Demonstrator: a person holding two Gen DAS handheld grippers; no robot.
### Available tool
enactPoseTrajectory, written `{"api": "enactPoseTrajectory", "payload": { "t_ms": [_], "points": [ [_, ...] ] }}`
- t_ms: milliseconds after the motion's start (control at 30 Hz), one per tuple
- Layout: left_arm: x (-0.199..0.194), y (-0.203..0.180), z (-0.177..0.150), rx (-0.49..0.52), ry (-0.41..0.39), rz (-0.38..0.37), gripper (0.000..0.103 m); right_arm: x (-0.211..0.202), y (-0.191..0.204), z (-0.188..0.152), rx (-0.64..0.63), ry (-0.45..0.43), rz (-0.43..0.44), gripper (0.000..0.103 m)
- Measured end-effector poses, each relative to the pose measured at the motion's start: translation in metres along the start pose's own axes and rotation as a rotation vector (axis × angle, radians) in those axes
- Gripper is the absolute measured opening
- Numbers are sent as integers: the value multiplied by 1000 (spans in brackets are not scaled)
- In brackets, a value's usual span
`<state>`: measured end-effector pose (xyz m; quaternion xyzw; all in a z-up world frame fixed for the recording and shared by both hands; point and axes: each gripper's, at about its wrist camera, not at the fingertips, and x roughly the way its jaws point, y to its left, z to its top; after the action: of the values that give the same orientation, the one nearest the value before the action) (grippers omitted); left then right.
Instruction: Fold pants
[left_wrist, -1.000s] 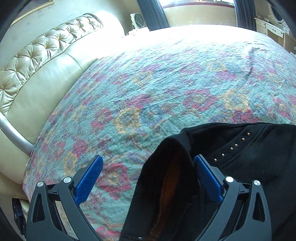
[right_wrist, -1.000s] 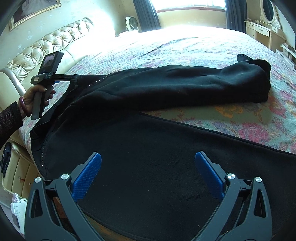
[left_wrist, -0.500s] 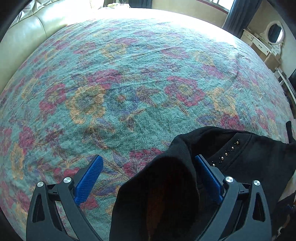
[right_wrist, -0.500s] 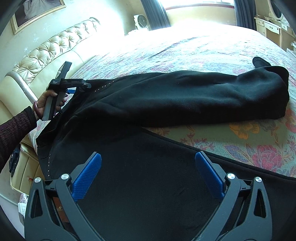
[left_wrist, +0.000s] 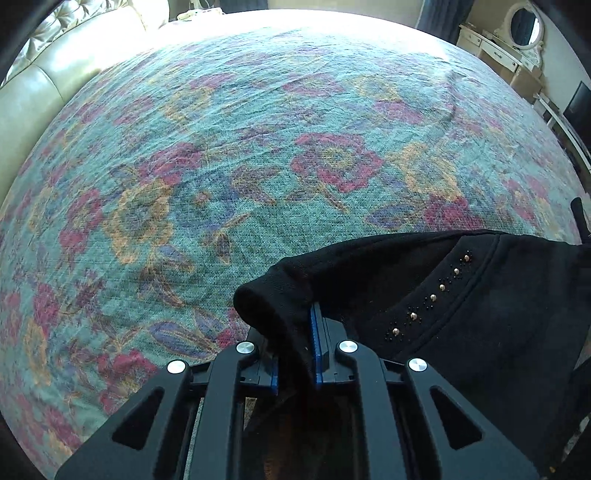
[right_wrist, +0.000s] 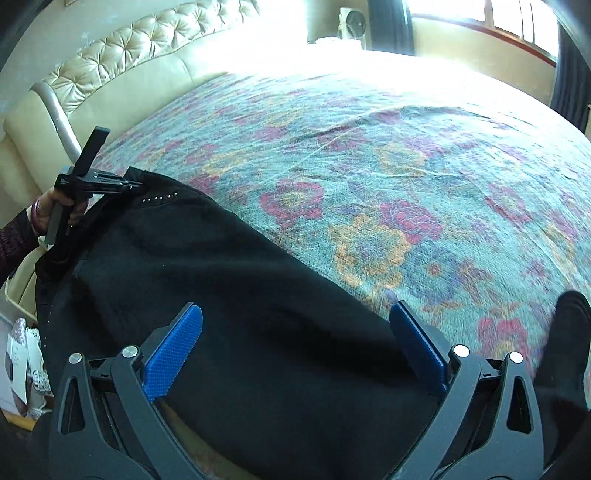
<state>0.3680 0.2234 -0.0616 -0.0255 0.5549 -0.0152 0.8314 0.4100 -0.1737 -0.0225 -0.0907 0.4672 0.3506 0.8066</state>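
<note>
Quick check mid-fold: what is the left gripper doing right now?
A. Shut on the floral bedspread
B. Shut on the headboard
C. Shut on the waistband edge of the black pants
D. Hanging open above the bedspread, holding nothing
C: in the left wrist view the left gripper has just closed, its blue pads pinching a fold of the black pants at the waistband, beside the row of studs.

My left gripper (left_wrist: 295, 347) points steeply down, its jaws just closed until the blue pads (left_wrist: 317, 343) nearly meet, black cloth pinched between them; from the right wrist view my left hand (right_wrist: 55, 210) wraps its handle, dark sleeve at the wrist; my right gripper (right_wrist: 295, 343) stands wide open, blue fingers (right_wrist: 173, 347) spread, seemingly hovering, though blur obscures any contact.
</note>
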Motion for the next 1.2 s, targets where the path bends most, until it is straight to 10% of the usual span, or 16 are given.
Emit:
{"api": "enactPoseTrajectory", "payload": {
  "t_ms": [300, 333, 433, 600, 900, 1200],
  "points": [
    [10, 4, 4, -16, -11, -20, 22, 62, -24, 16, 22, 243, 184, 98],
    [11, 5, 5, -18, -11, -20, 23, 62, -20, 16, 6, 247, 154, 89],
    [9, 8, 5, -48, -21, -63, 9, 50, -19, 15, 49, 227, 163, 7],
    [-18, 9, -5, -57, -121, -83, 8, 8, 23, 6, -37, 105, 9, 7],
    [-148, 33, -64, -116, -353, -331, 8, -114, 142, -75, -198, -167, -151, 7],
    [-193, 17, -203, -89, -365, -375, 10, -94, 218, -211, -190, -63, -208, 8]
  ]
}}
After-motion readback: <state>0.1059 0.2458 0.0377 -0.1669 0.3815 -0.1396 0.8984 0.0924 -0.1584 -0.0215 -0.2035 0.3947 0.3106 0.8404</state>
